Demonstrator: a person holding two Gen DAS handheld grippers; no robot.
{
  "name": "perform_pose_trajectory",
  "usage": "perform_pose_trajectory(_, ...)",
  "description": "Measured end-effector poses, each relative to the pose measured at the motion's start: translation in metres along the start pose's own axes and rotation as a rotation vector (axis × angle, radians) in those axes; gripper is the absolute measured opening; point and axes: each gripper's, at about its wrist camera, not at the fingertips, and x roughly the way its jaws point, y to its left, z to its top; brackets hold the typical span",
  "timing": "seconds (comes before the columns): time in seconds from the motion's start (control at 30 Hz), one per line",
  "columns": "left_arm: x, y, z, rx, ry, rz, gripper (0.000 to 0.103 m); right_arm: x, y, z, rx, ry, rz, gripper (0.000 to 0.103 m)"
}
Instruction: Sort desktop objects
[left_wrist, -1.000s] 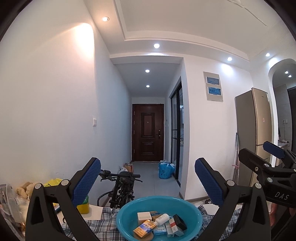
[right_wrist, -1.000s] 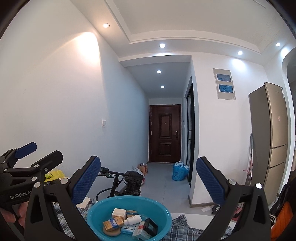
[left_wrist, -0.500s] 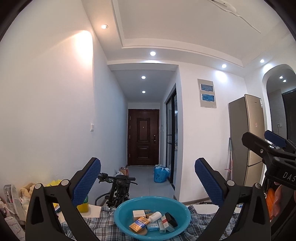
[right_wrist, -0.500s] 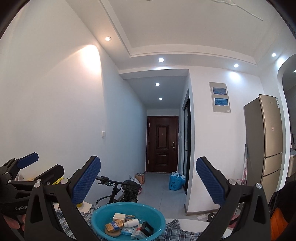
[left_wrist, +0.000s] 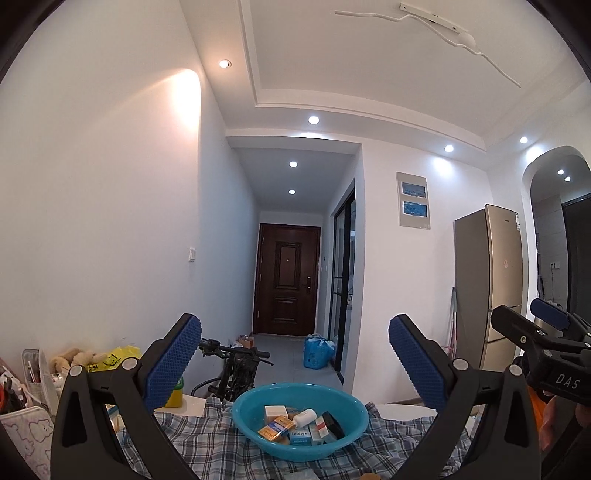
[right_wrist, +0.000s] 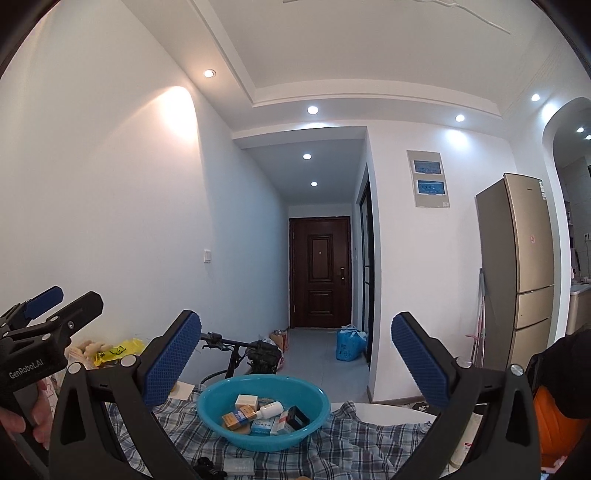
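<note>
I see both tools raised above the counter, each spread wide and holding nothing. My left tool (left_wrist: 294, 354) shows its two blue ribbed pads well apart, and my right tool (right_wrist: 296, 350) is parted just as far — each also appears at the edge of the other's view. Between the pads, lower down, a teal plastic basin (left_wrist: 300, 421) sits on a blue-and-white checked cloth (left_wrist: 207, 443) that covers the counter. Inside the basin lie the sorted things: a small white box (left_wrist: 275, 411), an orange-and-yellow box (left_wrist: 274, 431), a white bottle (left_wrist: 304, 418) on its side, a blue-and-white carton (left_wrist: 300, 436) and a black box (left_wrist: 333, 425), all packed touching one another. Near the front edge of the cloth, in the right view, a pale flat packet (right_wrist: 239, 466) lies outside the basin. Behind the counter a black bicycle (left_wrist: 236, 367) stands, and a hallway runs to a dark brown door (left_wrist: 287, 284). A gold refrigerator (left_wrist: 487, 284) stands to the right — a yellow bag (left_wrist: 114, 358) sits at far left.
</note>
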Motion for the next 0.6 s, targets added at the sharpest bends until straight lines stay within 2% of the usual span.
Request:
perform_pose_trajectory(0.27,-0.017,0.013,-0.003,-0.03,0.007,0.027,0.103,-0.008,0.006,0.004,-0.008,-0.002,0.02,0.103)
perform_pose_trajectory(0.4,-0.003,0.013,-0.019,-0.012,0.06,0.04,0.103,0.001,0.007,-0.009,-0.004,0.036,0.02,0.103)
perform_pose_trajectory(0.6,0.018,0.009,-0.056,0.023,0.175,0.032,0.103,0.028,0.014,-0.048,-0.023,0.155,0.043,0.103)
